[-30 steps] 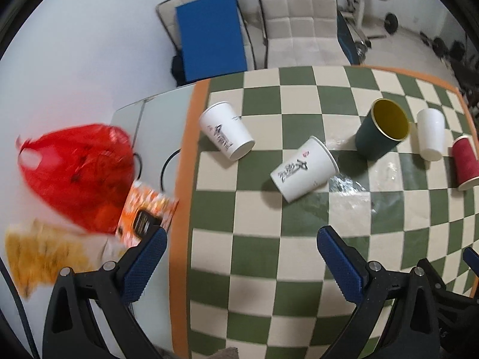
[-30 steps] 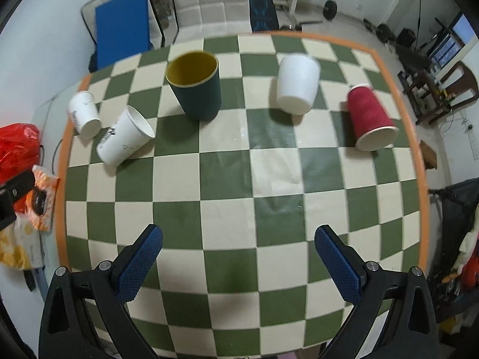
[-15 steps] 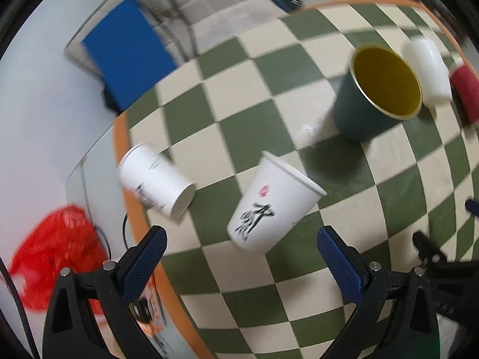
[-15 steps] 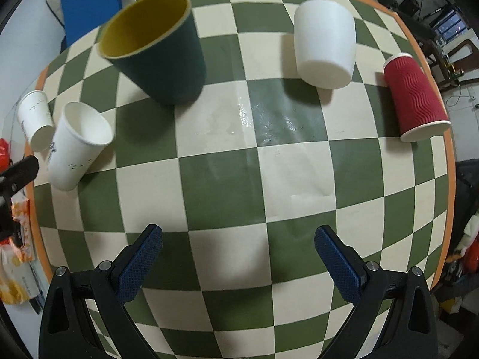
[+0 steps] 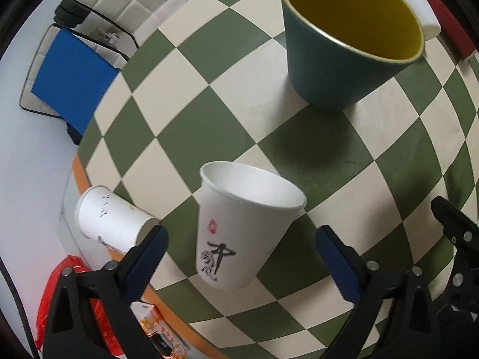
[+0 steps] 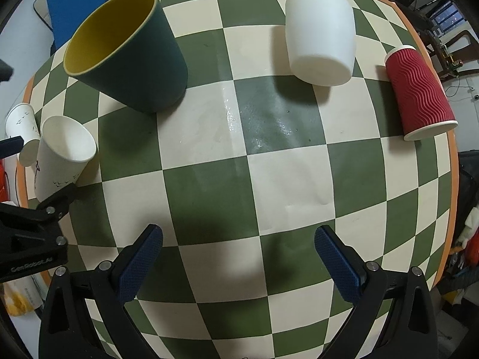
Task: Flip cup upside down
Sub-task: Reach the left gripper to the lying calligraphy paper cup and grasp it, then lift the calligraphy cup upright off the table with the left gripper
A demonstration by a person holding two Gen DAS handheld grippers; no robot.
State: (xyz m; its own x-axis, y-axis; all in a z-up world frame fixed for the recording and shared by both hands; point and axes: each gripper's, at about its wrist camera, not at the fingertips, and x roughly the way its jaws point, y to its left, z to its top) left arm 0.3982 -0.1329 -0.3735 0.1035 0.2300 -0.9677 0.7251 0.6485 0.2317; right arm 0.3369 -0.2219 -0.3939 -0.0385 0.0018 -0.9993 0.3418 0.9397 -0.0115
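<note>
A white paper cup with black brush writing (image 5: 239, 227) stands upright, mouth up, between the fingers of my open left gripper (image 5: 239, 257); the pads do not touch it. It shows at the left of the right wrist view (image 6: 64, 155). A dark green cup with a yellow inside (image 5: 350, 39) stands upright beyond it, also in the right wrist view (image 6: 128, 56). My right gripper (image 6: 238, 257) is open and empty above the checkered table (image 6: 239, 179).
A second printed paper cup (image 5: 110, 224) stands upside down at the table's left edge. A white cup (image 6: 320, 42) and a red ribbed cup (image 6: 419, 89) stand upside down at the far right. A red bag (image 5: 63, 293) and snack packets lie off the left edge.
My left gripper has moved forward and down, so the written paper cup now sits between its fingers. My right gripper has moved closer to the table.
</note>
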